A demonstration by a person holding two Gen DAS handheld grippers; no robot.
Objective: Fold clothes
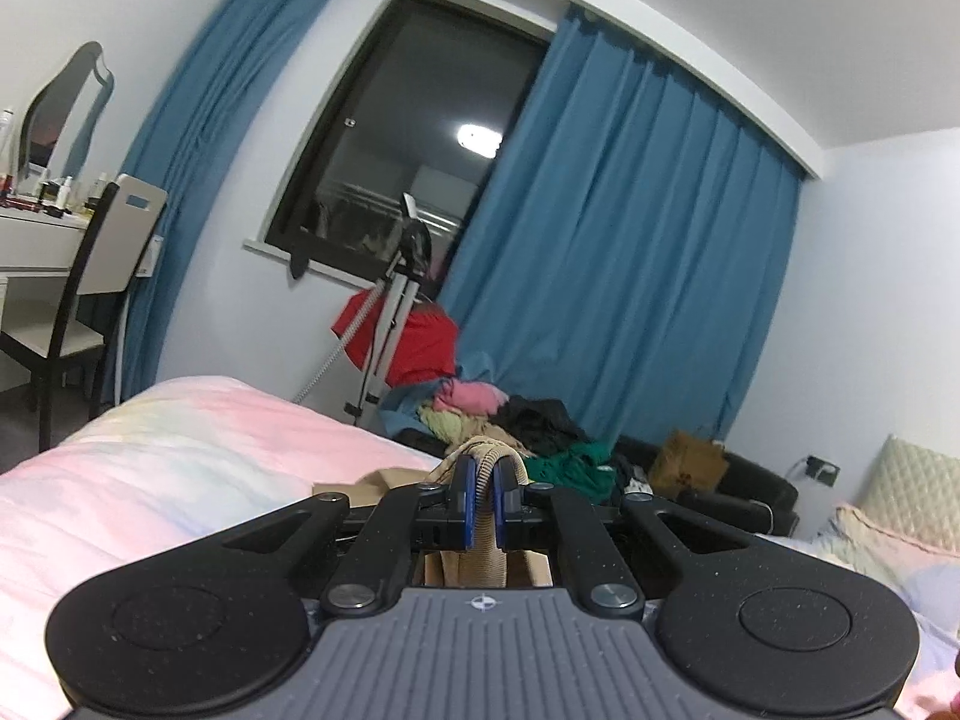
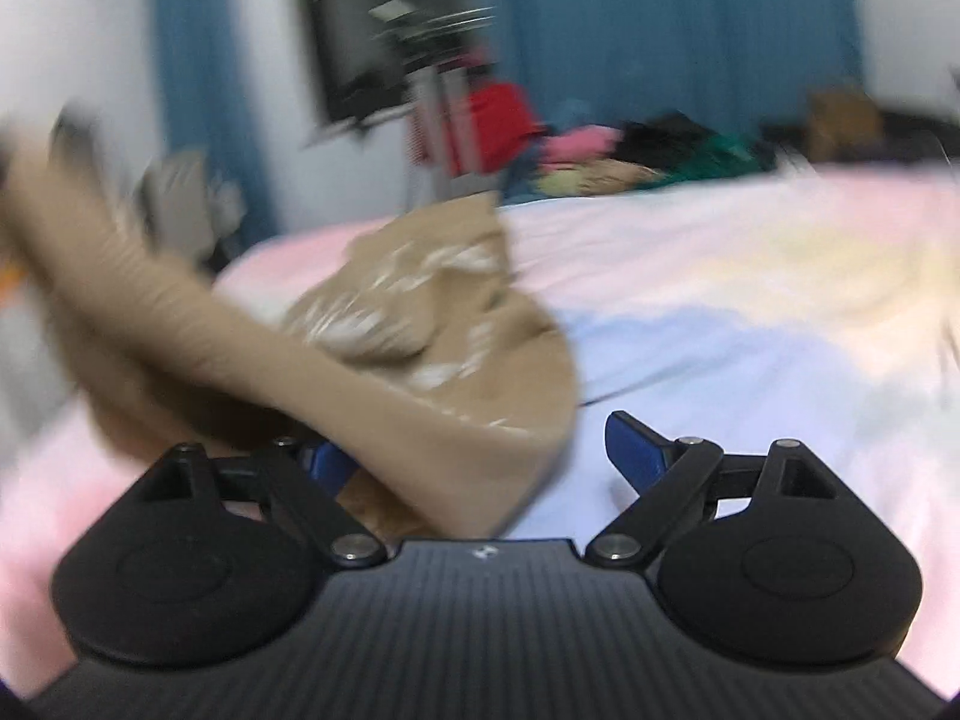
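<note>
A tan garment with pale print (image 2: 384, 336) hangs stretched above the pastel bedspread (image 2: 720, 276). In the left wrist view my left gripper (image 1: 483, 474) is shut on a ribbed tan edge of the garment (image 1: 480, 540), which is pinched between the blue pads (image 1: 465, 501) and folds over their tips. In the blurred right wrist view my right gripper (image 2: 480, 450) is open, its blue pads (image 2: 636, 450) wide apart. The garment drapes over the left pad and between the jaws, rising to the upper left.
A pile of clothes (image 1: 510, 420) lies beyond the bed's far edge, below blue curtains (image 1: 630, 276) and a dark window. A tripod (image 1: 390, 324) with a red cloth stands by it. A chair (image 1: 90, 276) and dressing table stand at left. Pillows (image 1: 888, 534) lie at right.
</note>
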